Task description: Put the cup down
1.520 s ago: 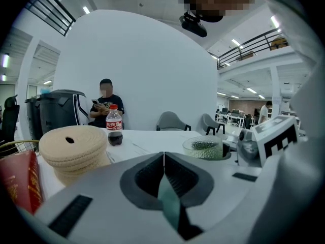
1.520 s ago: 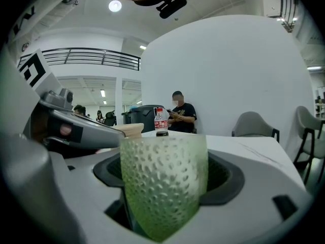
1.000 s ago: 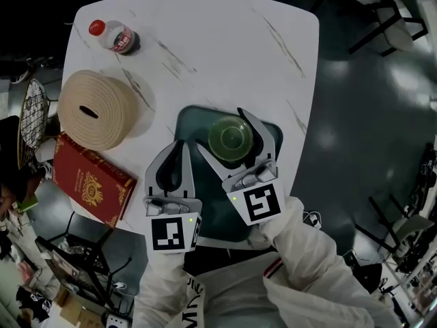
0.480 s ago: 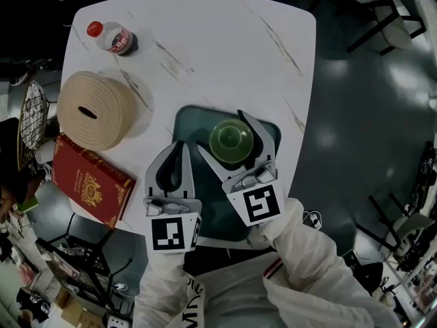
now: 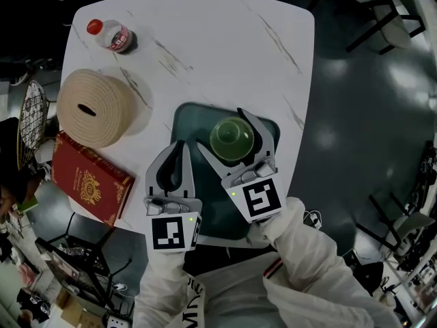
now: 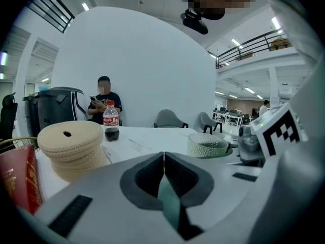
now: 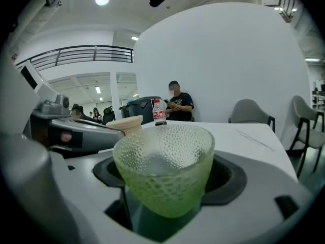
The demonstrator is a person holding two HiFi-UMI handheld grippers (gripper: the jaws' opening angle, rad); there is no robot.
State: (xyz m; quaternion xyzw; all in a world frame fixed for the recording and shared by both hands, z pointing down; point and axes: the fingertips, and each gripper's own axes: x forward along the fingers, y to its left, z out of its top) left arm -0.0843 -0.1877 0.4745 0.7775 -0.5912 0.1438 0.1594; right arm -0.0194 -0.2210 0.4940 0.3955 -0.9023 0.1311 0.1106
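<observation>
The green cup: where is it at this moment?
In the head view the green cup is gripped between the jaws of the right gripper, over the dark tray on the near right part of the white table.

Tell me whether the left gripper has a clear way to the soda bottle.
Probably yes. The left gripper is empty, and bare table runs past the woven stack to the bottle; its shut fingers would need opening first.
</observation>
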